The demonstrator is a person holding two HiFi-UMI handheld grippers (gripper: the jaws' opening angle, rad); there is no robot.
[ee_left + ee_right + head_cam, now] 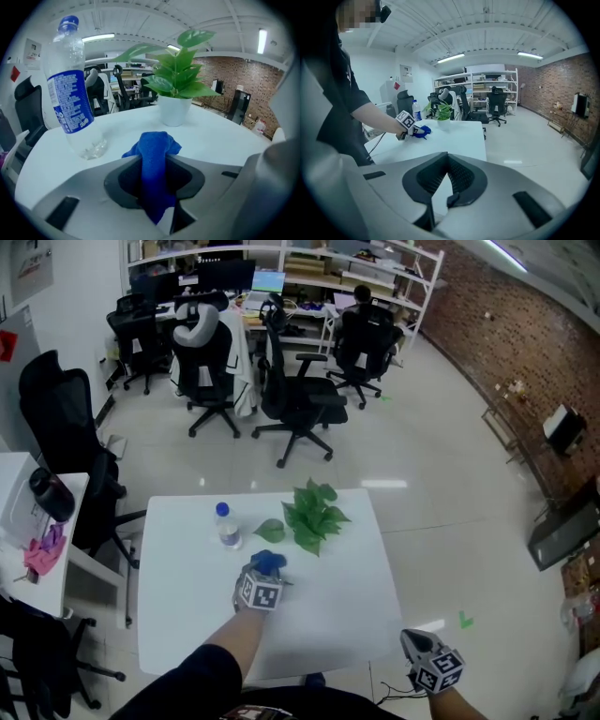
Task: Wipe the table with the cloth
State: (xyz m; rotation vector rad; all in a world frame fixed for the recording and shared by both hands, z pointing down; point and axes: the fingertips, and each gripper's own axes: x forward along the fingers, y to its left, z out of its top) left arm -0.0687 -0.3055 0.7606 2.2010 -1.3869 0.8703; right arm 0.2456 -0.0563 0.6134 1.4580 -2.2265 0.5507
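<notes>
A crumpled blue cloth (269, 562) lies on the white table (319, 615), just in front of the plant. My left gripper (265, 574) is shut on it. In the left gripper view the cloth (156, 159) runs up between the two dark pads and bunches beyond them on the tabletop (220, 136). My right gripper (415, 645) hangs off the table's near right corner. Its jaws (447, 157) meet at the tips with nothing between them. From the right gripper view the cloth (423, 131) shows small and blue at the left hand's end.
A clear water bottle (228, 525) with a blue cap stands left of the cloth. A green potted plant (313, 515) in a white pot (175, 110) stands behind it. Black office chairs (295, 399) and desks fill the room beyond. A side table (37, 549) is at the left.
</notes>
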